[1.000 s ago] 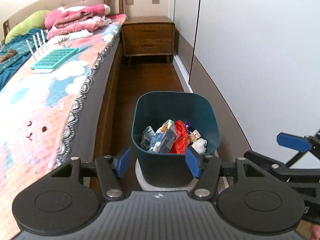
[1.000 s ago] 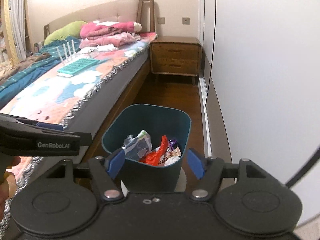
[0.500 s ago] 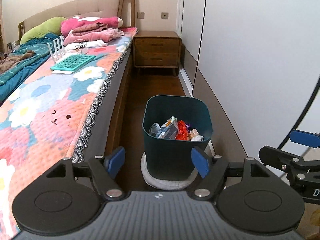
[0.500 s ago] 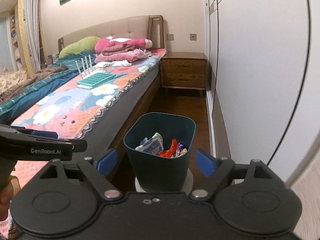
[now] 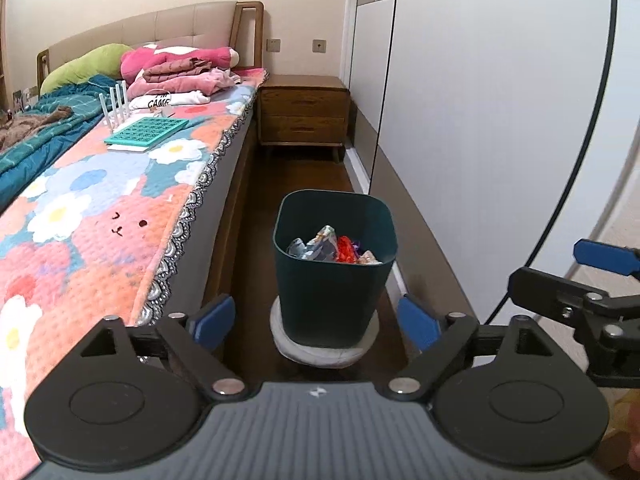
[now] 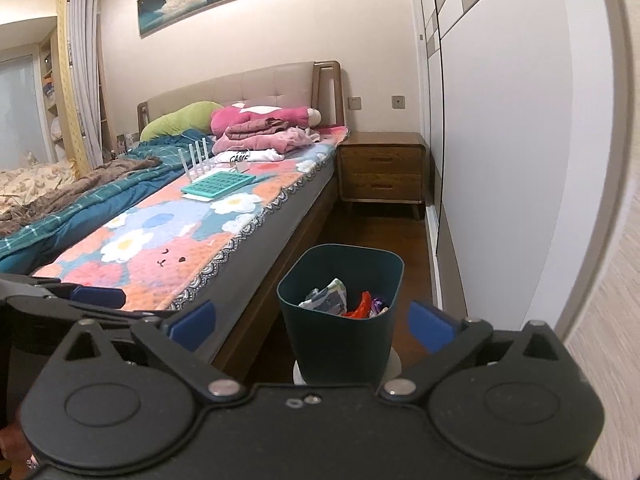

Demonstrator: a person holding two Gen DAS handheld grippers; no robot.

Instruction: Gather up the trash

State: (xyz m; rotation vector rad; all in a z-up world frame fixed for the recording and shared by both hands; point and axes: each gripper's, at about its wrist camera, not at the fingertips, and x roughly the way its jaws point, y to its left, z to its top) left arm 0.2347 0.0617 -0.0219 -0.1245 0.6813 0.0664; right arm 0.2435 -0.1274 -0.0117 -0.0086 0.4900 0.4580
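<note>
A dark teal trash bin (image 5: 334, 280) stands on a round grey pad (image 5: 324, 350) on the floor between the bed and the wardrobe; it also shows in the right wrist view (image 6: 340, 320). Crumpled wrappers and a red bag (image 5: 334, 248) lie inside it. My left gripper (image 5: 316, 320) is open and empty, in front of the bin and apart from it. My right gripper (image 6: 312, 320) is open and empty, also short of the bin. The right gripper's fingers (image 5: 604, 254) show at the right edge of the left wrist view.
A bed with a floral quilt (image 5: 100, 216) runs along the left, with a teal tray (image 5: 146, 132), folded clothes (image 5: 180, 76) and a green pillow on it. A wooden nightstand (image 5: 304, 112) stands at the back. White wardrobe doors (image 5: 480, 120) line the right.
Both grippers have drawn back and up from the bin, which now looks smaller and farther. Both stayed open and empty.
</note>
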